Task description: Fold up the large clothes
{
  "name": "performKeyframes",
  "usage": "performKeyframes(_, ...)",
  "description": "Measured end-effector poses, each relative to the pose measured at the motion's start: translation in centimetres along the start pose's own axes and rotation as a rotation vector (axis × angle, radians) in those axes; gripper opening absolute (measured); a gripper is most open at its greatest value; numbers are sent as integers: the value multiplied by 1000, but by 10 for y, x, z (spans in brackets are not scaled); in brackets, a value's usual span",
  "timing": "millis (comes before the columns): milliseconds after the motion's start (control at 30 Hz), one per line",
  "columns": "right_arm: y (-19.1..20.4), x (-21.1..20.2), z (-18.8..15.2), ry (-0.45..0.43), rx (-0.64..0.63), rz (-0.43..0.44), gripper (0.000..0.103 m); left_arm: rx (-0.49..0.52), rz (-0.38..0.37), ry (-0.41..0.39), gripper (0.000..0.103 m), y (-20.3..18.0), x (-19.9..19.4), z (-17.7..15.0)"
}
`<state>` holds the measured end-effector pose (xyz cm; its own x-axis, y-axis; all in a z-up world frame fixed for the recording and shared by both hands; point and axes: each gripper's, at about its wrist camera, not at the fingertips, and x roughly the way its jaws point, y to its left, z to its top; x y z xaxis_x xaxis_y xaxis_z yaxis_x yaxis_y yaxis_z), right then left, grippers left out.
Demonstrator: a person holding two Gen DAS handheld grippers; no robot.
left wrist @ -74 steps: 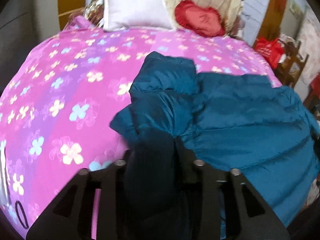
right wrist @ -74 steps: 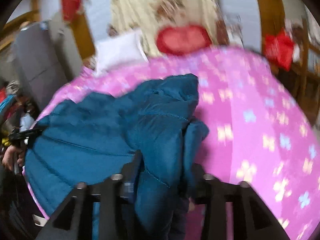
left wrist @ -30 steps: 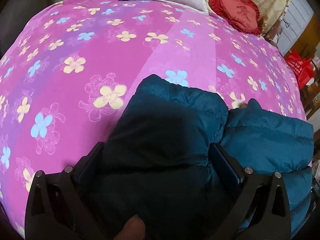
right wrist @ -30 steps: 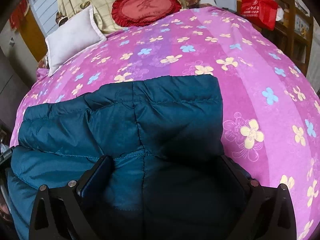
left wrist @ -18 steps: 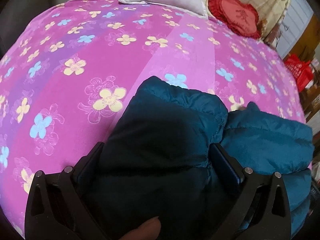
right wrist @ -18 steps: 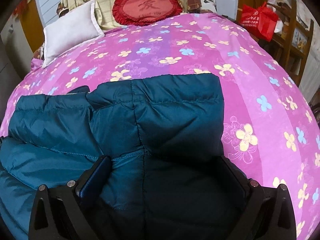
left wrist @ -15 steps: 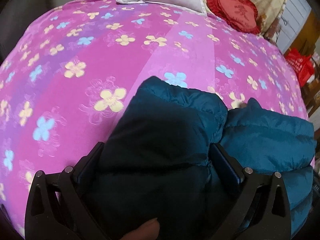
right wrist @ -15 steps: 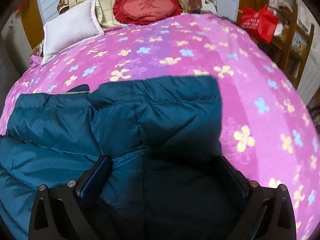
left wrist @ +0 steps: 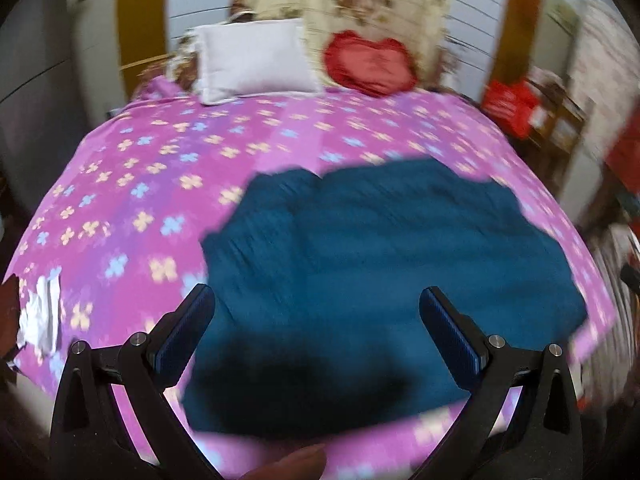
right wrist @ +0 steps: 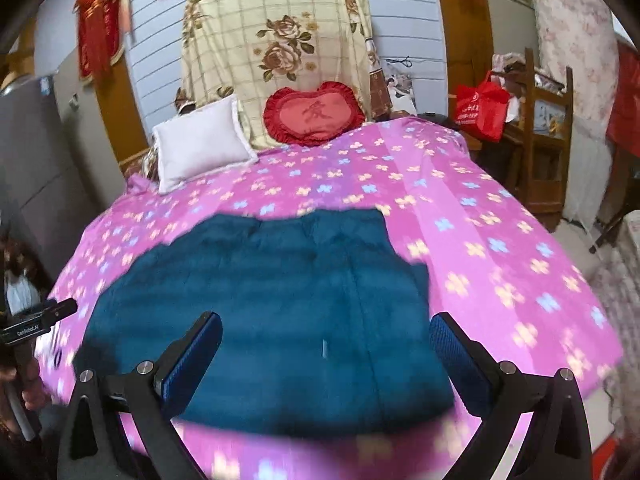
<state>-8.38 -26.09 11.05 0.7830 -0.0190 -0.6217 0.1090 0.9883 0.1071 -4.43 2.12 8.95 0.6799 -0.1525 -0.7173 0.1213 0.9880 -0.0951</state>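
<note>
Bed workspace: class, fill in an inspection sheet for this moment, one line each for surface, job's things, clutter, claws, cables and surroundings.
Surface: bed with a pink flowered cover.
Job's things: blue jacket lying folded and flat near the front edge.
Clutter: white pillow and red heart cushion at the head; white scrap at the left edge.
Claws: left claw and right claw both open, empty, above the jacket.
Cables: nothing seen.
Surroundings: red bag, wooden chair.

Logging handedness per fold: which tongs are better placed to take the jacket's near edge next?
Roughly even, slightly right: the right tongs sit open over the teal jacket, centred; the left tongs, also open, sit nearer its left edge.
</note>
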Motion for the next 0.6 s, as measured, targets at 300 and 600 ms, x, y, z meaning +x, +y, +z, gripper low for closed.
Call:
performKeyframes(300, 29, -86, -94, 12, -116, -65, 103, 34, -20, 145, 102, -57, -44, -108)
performKeyframes(600, 45, -110, -140, 49, -133, -16, 103, 126, -42, 162, 102, -98, -65, -157)
